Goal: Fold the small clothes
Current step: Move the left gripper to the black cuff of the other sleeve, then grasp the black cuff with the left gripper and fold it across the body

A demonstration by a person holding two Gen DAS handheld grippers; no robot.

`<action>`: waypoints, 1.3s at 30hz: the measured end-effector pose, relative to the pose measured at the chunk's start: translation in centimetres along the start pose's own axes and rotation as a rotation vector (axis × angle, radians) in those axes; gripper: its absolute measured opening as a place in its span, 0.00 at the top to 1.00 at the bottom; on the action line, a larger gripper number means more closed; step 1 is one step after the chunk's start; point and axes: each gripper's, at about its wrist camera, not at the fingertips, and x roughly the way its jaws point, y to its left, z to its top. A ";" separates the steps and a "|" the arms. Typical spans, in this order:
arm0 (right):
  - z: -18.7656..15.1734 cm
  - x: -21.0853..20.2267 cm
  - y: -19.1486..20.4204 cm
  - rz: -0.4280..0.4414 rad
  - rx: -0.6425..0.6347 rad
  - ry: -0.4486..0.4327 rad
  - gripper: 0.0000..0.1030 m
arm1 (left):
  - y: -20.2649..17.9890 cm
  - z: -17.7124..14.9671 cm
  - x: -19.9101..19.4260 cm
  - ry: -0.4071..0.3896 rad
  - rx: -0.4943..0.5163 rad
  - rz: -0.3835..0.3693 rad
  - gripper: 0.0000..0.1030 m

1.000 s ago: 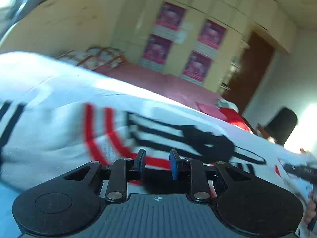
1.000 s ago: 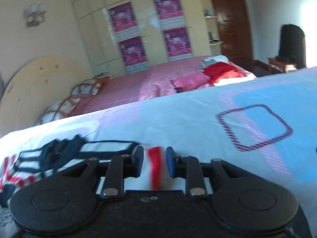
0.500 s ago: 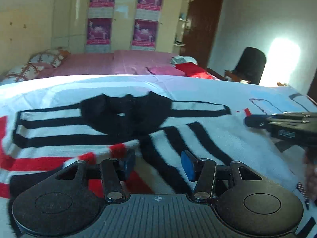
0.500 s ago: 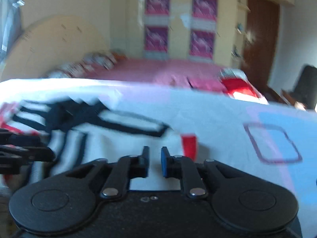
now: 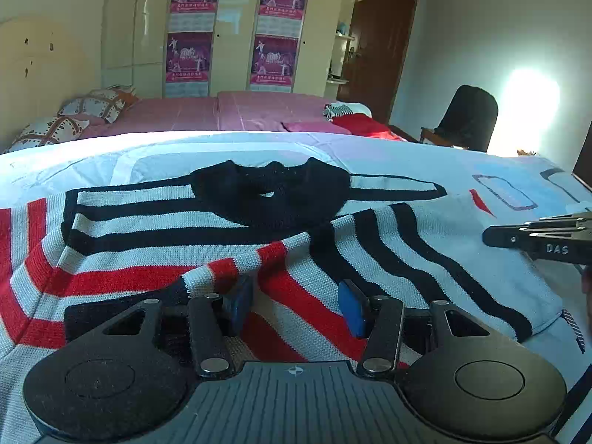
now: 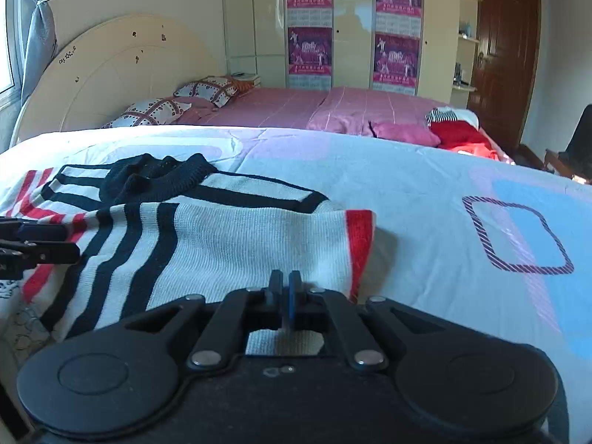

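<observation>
My left tool [image 5: 296,305] has its jaws standing partly apart, having just opened, with the striped sweater [image 5: 259,251] spread beneath and between the blue pads [image 5: 351,309]; they straddle the knit without pressing on it. My right tool [image 6: 285,292] has just been closing and its jaws are now drawn fully together at the near edge of the sweater [image 6: 240,244]; a bit of the knit shows in the gap behind the pads, but I cannot tell whether any cloth is pinched between them.

The sweater lies flat on the bed cover [image 6: 425,192], white with black and red bands, its black collar [image 5: 270,185] on the far side from me. One part is folded over the body, so a red-edged cuff [image 6: 360,236] sits at its right side in the right view. Each tool shows at the edge of the other's view, level above the sweater.

The cover is pale, printed with blue squares [image 6: 518,238]. Past it a second bed has a pink spread [image 6: 314,105], patterned pillows [image 6: 177,103] and a heap of red and pink clothes [image 6: 458,135]. Further back are a rounded headboard [image 6: 122,70], a cream wardrobe with purple posters [image 6: 355,22], a brown door [image 6: 507,48] and a dark chair [image 5: 468,116].
</observation>
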 end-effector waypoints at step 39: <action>-4.3 -8.0 13.9 -0.127 0.163 0.023 0.77 | 35.1 -15.0 -24.0 -0.259 -0.970 0.267 0.50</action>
